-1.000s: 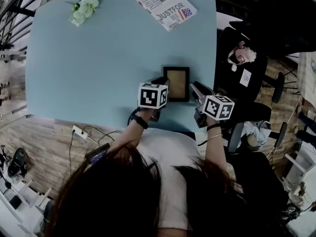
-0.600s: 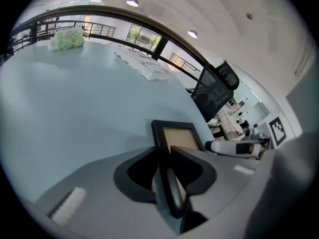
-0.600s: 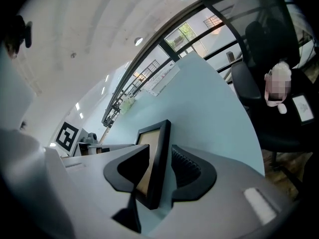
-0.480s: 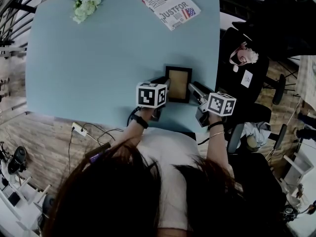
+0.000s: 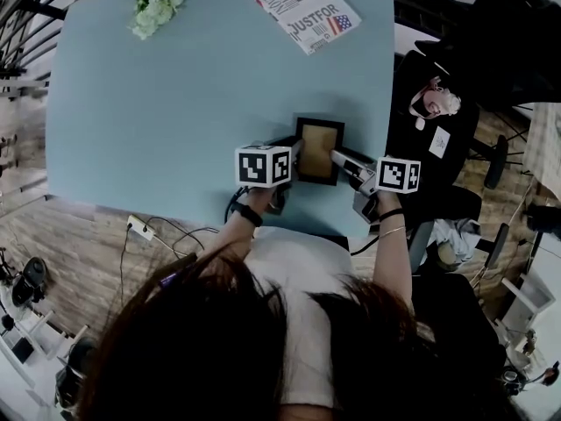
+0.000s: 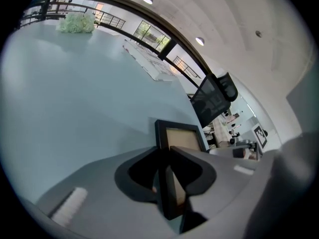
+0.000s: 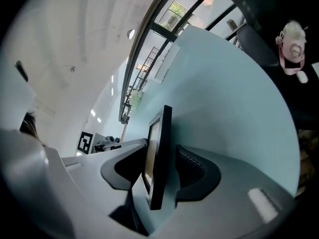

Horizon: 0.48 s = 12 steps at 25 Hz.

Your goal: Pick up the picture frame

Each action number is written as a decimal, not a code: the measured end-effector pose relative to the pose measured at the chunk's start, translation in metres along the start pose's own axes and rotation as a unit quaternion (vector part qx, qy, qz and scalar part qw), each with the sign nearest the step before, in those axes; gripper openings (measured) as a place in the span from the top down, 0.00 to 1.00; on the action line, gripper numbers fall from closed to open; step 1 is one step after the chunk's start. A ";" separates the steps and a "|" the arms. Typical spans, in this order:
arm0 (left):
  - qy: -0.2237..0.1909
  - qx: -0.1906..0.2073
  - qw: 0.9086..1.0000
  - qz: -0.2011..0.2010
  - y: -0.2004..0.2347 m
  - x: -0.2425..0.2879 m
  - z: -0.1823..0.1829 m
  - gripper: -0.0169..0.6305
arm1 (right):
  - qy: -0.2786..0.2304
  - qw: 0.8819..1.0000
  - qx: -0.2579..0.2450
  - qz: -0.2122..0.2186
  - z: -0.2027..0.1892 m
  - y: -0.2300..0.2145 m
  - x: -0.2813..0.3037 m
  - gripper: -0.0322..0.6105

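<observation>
Filling the bottom of the head view is the person's dark hair [image 5: 219, 340], with both forearms reaching forward over the table's near edge. The left wrist wears a dark band [image 5: 248, 214] and the right wrist a thin bracelet [image 5: 392, 229].

Just beyond, the left hand-held gripper [image 5: 291, 156] and the right hand-held gripper [image 5: 337, 159] flank the picture frame [image 5: 318, 150], each with its marker cube facing up. The frame is black-edged with a tan panel, and it sits near the table's near right corner. Whether it rests on the surface or is raised off it I cannot tell.

In the left gripper view, the frame's left edge runs edge-on between the jaws, which are closed against both its faces. In the right gripper view, the frame's right edge stands between the jaws. These have just been opening and now stand wide, with a sliver of space showing between the ribbed pad [image 7: 192, 166] and the frame's back, so they are not clamping it.

The pale blue table [image 5: 193, 103] stretches away beyond the frame. At its far edge lie a printed magazine [image 5: 302, 9] and, further left, a small bunch of white flowers [image 5: 158, 7]. Off the table's right side, a pale plush toy [image 5: 429, 102] sits on a dark chair [image 5: 412, 68].
</observation>
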<state>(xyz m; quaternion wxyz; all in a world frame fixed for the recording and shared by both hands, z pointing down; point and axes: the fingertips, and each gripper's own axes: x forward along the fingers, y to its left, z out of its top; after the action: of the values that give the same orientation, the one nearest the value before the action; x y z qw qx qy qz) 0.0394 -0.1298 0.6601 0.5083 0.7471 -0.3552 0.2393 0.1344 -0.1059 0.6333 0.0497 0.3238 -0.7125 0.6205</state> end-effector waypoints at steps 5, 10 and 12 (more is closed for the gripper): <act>-0.002 -0.003 1.000 -0.005 0.000 0.000 0.001 0.76 | 0.020 1.000 -0.004 0.012 -0.002 0.008 0.013 0.70; -0.003 -0.015 1.000 -0.017 0.000 -0.001 0.002 0.76 | 0.036 0.999 0.000 0.026 -0.002 0.018 0.027 0.70; -0.005 -0.018 1.000 -0.021 -0.001 -0.001 0.002 0.76 | 0.039 0.999 0.004 0.029 -0.001 0.020 0.031 0.70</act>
<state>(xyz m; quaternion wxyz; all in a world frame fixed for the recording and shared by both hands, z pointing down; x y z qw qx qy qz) 0.0395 -0.1312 0.6580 0.5250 0.7462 -0.3460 0.2184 0.0995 -0.1167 0.6308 0.0582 0.2792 -0.7166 0.6365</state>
